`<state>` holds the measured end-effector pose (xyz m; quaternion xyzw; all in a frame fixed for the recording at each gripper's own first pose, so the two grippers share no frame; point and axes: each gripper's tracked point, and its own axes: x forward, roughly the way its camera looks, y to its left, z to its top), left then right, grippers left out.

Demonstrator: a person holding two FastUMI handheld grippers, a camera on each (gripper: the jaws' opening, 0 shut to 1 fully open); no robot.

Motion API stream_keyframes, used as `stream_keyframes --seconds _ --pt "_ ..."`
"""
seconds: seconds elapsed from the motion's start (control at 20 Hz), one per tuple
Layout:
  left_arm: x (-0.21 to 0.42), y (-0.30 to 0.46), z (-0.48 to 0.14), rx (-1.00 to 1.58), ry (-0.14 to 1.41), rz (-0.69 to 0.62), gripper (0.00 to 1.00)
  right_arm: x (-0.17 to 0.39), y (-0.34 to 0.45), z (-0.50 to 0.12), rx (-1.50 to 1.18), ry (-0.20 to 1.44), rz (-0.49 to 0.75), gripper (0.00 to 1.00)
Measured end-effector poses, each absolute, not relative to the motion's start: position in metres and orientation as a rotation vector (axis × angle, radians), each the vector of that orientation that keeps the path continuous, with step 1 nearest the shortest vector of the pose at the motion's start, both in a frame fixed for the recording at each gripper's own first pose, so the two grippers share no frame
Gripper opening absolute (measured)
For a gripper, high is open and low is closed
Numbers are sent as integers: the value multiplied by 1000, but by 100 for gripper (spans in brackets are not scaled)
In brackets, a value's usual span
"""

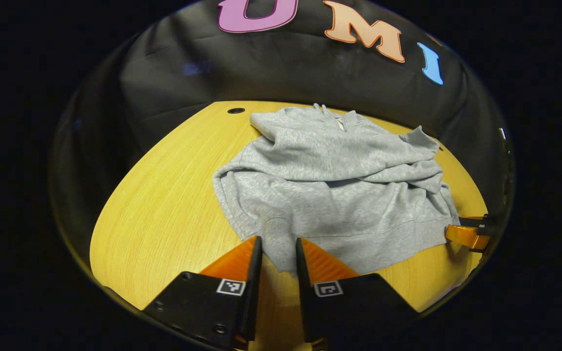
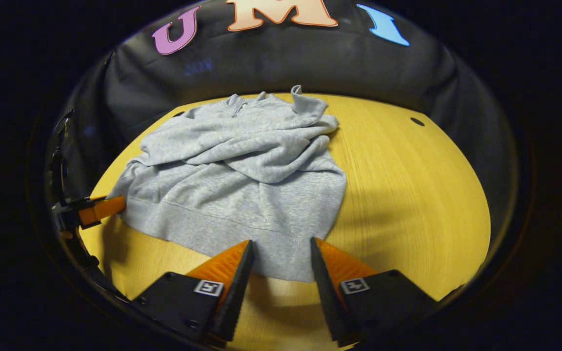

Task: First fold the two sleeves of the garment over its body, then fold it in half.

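On the yellow wooden worktop [image 2: 408,195] the grey fleece pullover [image 2: 242,170], sleeves already crossed, has its hem between both released hand-held grippers, left [image 1: 278,251] and right [image 2: 281,253], collar far.

The grey sweatshirt [image 1: 330,195] lies flat on the table — both sleeves folded across its body, hem nearest.

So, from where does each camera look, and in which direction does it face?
Left gripper view: rides on the left gripper, faces the sweatshirt's near hem; own open fingers below.
Right gripper view: rides on the right gripper, faces the same hem farther along; own open fingers below.
Shared: the sweatshirt, the wooden table, each other's gripper at the edge.
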<state>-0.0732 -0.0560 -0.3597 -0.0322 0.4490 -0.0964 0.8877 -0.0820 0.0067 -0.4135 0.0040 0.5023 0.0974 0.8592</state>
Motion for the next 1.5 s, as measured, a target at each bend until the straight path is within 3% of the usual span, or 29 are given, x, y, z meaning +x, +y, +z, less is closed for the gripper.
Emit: stream_keyframes --seconds 0.05,0.1,0.15,0.2,0.25,0.3,0.4,0.65,1.5 --pt "-73 -61 -359 -76 932 -218 31 -80 10 -416 37 1062 213 60" --pt "-72 -62 -359 -85 931 -221 24 -80 13 -414 74 1066 210 38" --pt "-72 -63 -359 -88 931 -223 12 -80 14 -415 106 1075 194 31" --pt "-72 -63 -359 -90 932 -229 11 -80 14 -416 122 1080 188 20" --pt "-72 -64 -359 -89 936 -239 7 -78 14 -417 132 1081 186 20" --pt "-72 -65 -359 -90 940 -251 6 -79 14 -415 137 1081 184 12" --pt "-72 -65 -359 -88 963 -273 1 -78 16 -415 121 1089 167 6" --pt "-71 -61 -352 -118 1023 -265 0 -73 16 -398 196 1104 149 6" --pt "-20 -59 -286 -252 969 -251 0 -7 29 -306 462 985 173 5"
